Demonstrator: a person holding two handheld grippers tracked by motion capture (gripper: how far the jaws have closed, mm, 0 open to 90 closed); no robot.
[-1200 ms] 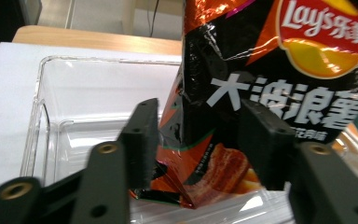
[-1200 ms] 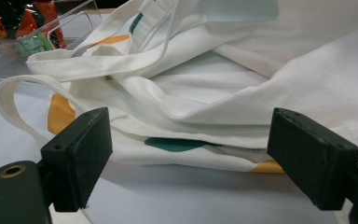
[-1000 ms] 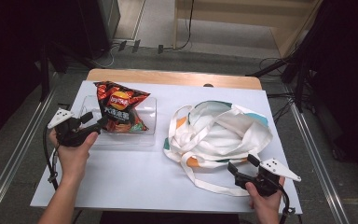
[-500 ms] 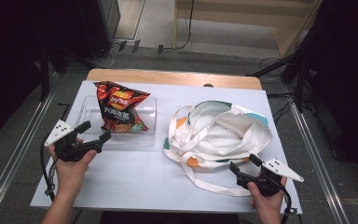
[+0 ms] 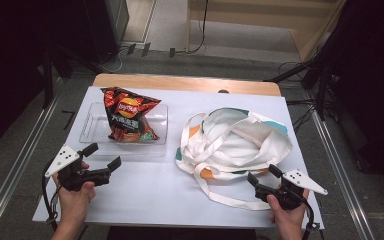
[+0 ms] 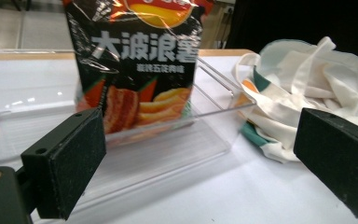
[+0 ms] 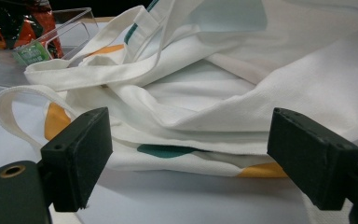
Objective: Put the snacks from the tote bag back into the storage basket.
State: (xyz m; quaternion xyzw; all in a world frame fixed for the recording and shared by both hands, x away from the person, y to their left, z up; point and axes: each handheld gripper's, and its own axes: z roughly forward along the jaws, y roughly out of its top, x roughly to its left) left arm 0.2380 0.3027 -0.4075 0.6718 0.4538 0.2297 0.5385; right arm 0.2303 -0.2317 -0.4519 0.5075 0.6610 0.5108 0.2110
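The left gripper (image 5: 102, 156) hovers near the table's (image 5: 145, 190) front left corner, jaws spread wide with nothing between them, pointed toward the clear plastic tray (image 5: 92, 131). A red chip bag (image 5: 128, 115) stands upright in that tray, toward the back left of the table. The right gripper (image 5: 263, 176) sits near the front right edge, jaws likewise parted and empty, just short of the crumpled white tote bag (image 5: 240, 142), whose long strap (image 5: 215, 192) loops out toward the front edge.
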